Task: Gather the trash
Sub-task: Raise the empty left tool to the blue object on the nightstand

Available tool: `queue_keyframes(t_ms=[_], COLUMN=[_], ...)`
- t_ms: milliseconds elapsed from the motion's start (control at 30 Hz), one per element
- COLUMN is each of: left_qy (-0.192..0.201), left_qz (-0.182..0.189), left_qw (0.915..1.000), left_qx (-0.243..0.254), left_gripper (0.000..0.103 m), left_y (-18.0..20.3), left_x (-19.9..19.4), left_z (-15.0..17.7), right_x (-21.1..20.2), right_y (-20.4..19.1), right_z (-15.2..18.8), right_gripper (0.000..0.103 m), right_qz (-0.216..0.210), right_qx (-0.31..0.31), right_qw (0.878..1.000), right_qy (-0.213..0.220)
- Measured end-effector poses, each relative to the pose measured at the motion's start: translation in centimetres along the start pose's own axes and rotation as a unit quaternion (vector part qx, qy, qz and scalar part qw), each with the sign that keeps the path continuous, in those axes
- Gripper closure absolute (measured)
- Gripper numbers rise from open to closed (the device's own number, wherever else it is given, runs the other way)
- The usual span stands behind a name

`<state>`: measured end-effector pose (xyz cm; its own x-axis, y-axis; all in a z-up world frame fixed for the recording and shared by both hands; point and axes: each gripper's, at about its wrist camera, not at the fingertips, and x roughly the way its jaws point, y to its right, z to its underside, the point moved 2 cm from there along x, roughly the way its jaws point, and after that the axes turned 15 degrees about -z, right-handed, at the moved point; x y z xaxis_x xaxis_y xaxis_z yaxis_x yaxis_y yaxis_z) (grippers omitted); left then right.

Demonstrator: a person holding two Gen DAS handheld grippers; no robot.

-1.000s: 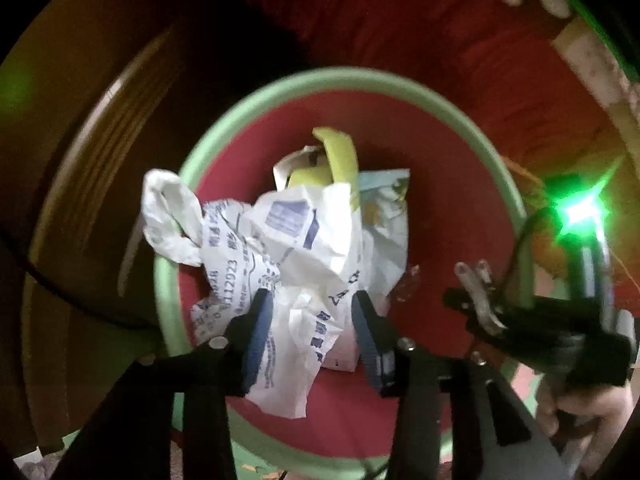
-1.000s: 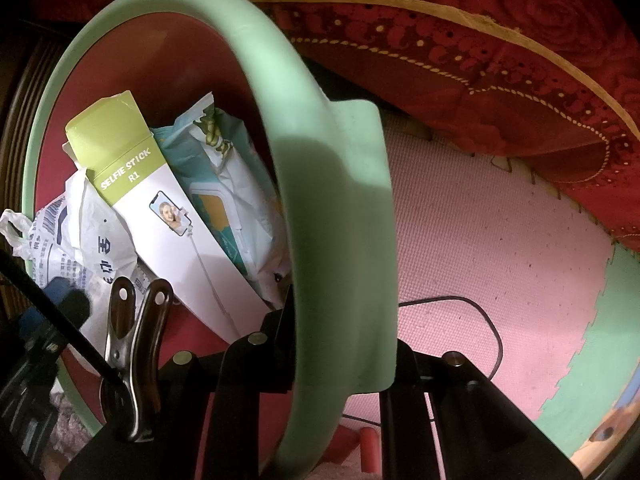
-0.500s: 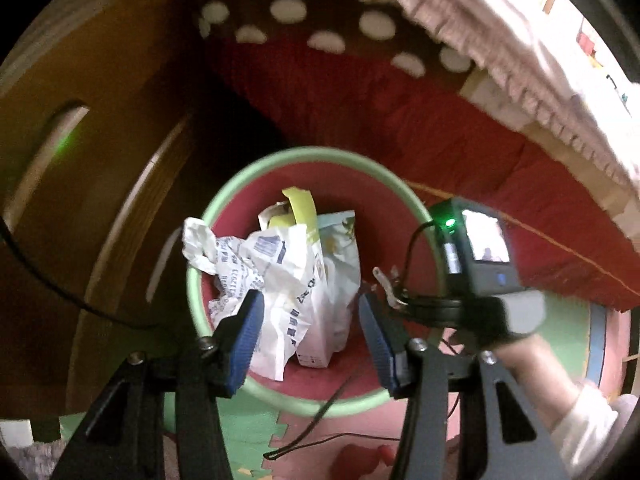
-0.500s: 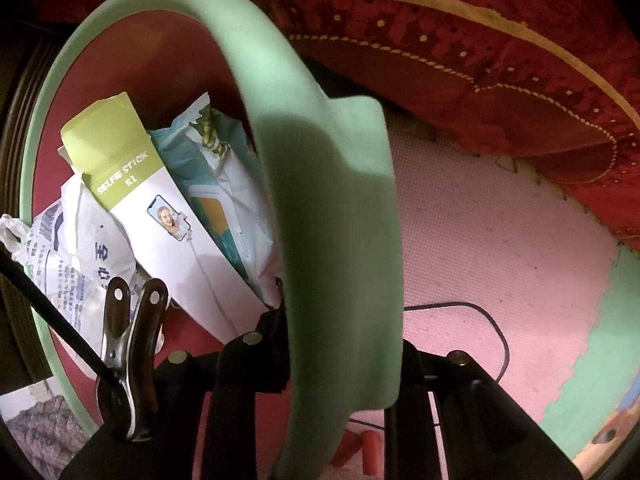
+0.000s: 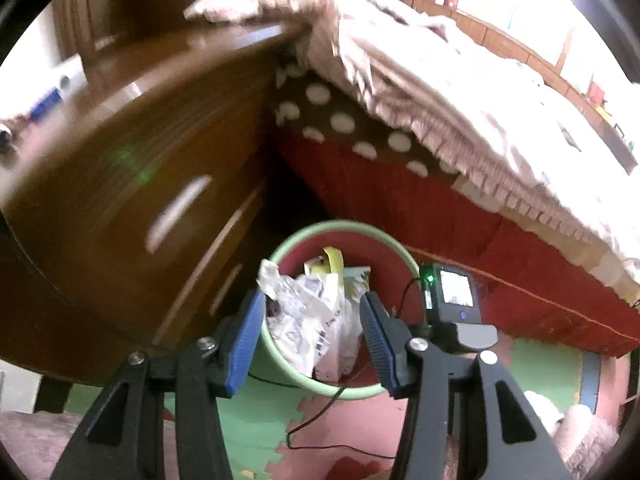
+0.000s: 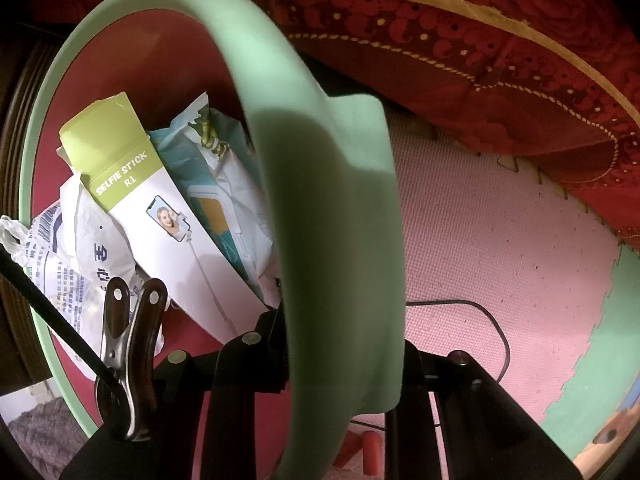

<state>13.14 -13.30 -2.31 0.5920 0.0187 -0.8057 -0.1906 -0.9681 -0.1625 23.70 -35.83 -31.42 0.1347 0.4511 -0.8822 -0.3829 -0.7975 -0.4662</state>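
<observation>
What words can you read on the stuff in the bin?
"SELFIE STICK R1": on the green band of the white box in the bin.
Printed plastic bag: blue characters and fine print, too small and crumpled to read.
Teal and white packet: pictures only, no readable words.
Left wrist view: everything too blurred to read.
</observation>
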Motion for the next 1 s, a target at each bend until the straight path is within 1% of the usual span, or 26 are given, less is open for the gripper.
queue_keyframes(t_ms=[167,333,467,633,800,900,1000], left_qy=[0.028,0.061,0.075,0.092,0.088,0.090,0.090], left_qz=[-0.006,-0.019,-0.027,-0.059,-0.092,-0.129,-0.152], left_qw=[0.9996,0.9979,0.9968,0.9938,0.9904,0.9847,0.9806], left_qx=[-0.006,-0.001,-0.009,-0.020,-0.053,-0.074,-0.086], left_gripper=[0.050,0.050,0.050,0.050,0.050,0.050,0.050], left_y=[-1.3,-2.0,-3.3,-6.3,-10.9,-13.7,-15.7], left_x=[-3.4,-6.2,-8.0,-9.7,-10.1,-9.8,-9.1], left_z=[-0.7,-1.7,-2.7,-4.5,-6.4,-7.4,-8.2], right_x=[0.0,-0.1,-0.3,-0.3,-0.3,-0.3,-0.4], right_y=[0.0,0.0,0.0,0.0,0.0,0.0,0.0], right_z=[0.0,0.1,0.1,0.2,0.2,0.2,0.2], right_gripper=[0.081,0.081,0.081,0.081,0.081,0.081,0.081], right_qz=[0.000,0.000,0.000,0.000,0.000,0.000,-0.001], right_qx=[0.001,0.001,0.000,0.000,-0.001,0.000,0.000], right_qw=[1.000,1.000,1.000,1.000,1.000,1.000,1.000], right_qy=[0.002,0.002,0.002,0.002,0.002,0.002,0.002])
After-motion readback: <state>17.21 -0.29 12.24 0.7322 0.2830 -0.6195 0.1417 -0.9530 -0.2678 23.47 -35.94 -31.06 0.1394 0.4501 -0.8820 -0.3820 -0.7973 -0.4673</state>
